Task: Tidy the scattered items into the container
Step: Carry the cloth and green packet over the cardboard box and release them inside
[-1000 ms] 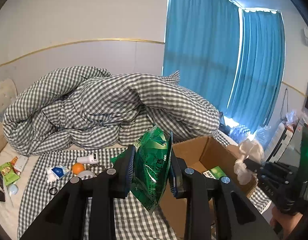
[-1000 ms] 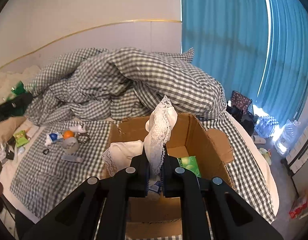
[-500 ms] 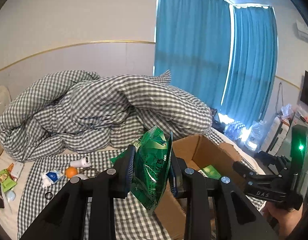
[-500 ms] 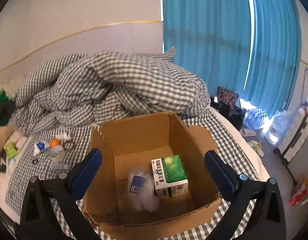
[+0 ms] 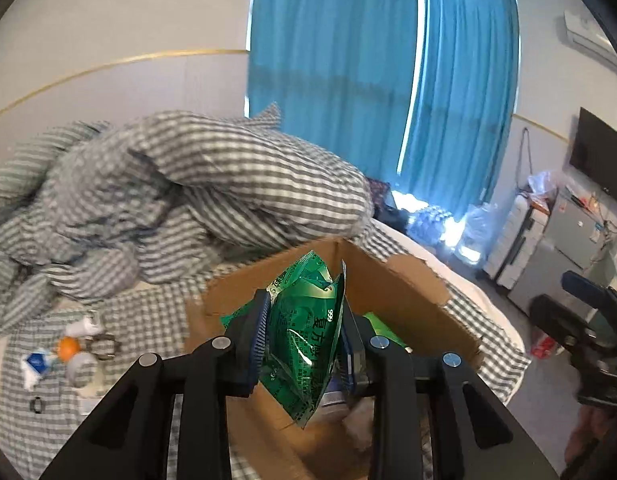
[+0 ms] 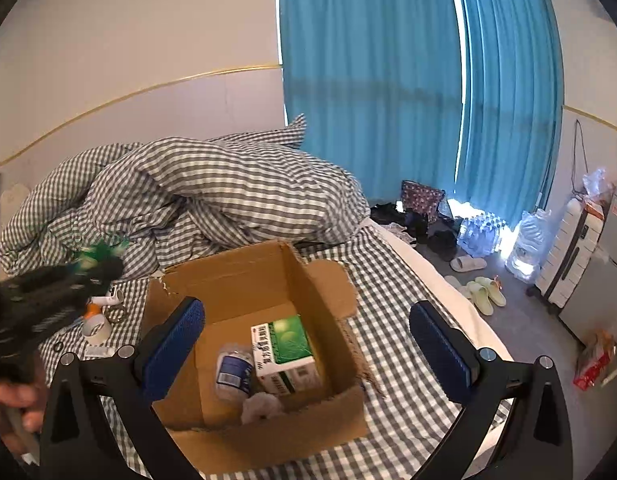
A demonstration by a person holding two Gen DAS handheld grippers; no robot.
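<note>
- L gripper (image 5: 302,342): fingers clamped on green pouch (image 5: 304,344), centre frame, above cardboard box (image 5: 404,300).
- R gripper (image 6: 304,342): fingers spread wide, nothing held; box (image 6: 244,276) on bed, lower centre.

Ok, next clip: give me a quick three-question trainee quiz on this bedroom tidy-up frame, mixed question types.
1. True or false: the left gripper is shut on a green packet.
2. Multiple choice: the jaws of the right gripper are A) shut on white lace, B) wide open with nothing in them, C) shut on a bottle.
3. Name two items already lying in the cardboard box.

Key
1. True; the packet hangs over the box.
2. B
3. The green-and-white carton and the plastic bottle; a white bundle lies there too.
</note>
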